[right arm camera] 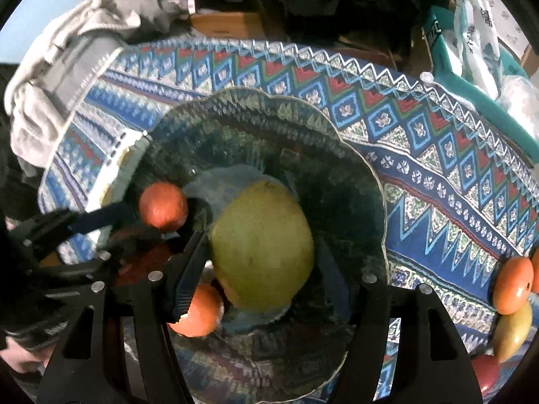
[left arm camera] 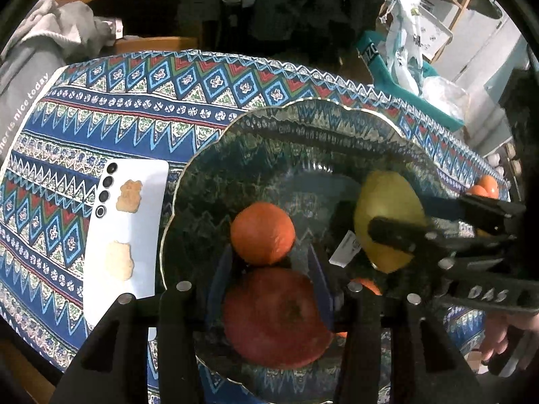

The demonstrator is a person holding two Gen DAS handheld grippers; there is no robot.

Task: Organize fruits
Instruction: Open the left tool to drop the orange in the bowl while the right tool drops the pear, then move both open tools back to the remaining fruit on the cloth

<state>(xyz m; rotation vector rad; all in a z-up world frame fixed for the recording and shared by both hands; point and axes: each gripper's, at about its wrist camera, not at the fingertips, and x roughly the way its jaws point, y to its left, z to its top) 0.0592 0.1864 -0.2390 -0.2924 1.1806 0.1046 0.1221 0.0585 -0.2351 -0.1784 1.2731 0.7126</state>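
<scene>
A dark glass plate [left arm camera: 269, 128] [right arm camera: 353, 181] lies on the patterned cloth. My left gripper [left arm camera: 269, 259] stands with its blue fingers on either side of a red apple [left arm camera: 276, 316] in the plate, just behind an orange [left arm camera: 262, 232]; whether the pads touch the apple is unclear. My right gripper [right arm camera: 266, 245] spans a large green pear [right arm camera: 262, 245] in the plate, fingers wide; it also shows in the left wrist view [left arm camera: 387, 219]. A second orange [right arm camera: 198, 309] sits by the pear. The orange and left gripper show at left in the right wrist view [right arm camera: 163, 205].
A white phone [left arm camera: 124, 232] with stickers lies on the cloth left of the plate. More fruit sits at the cloth's right end: an orange [right arm camera: 513, 284], a yellow-green fruit [right arm camera: 513, 333] and a red one [right arm camera: 485, 373]. A grey garment [right arm camera: 50, 107] lies far left.
</scene>
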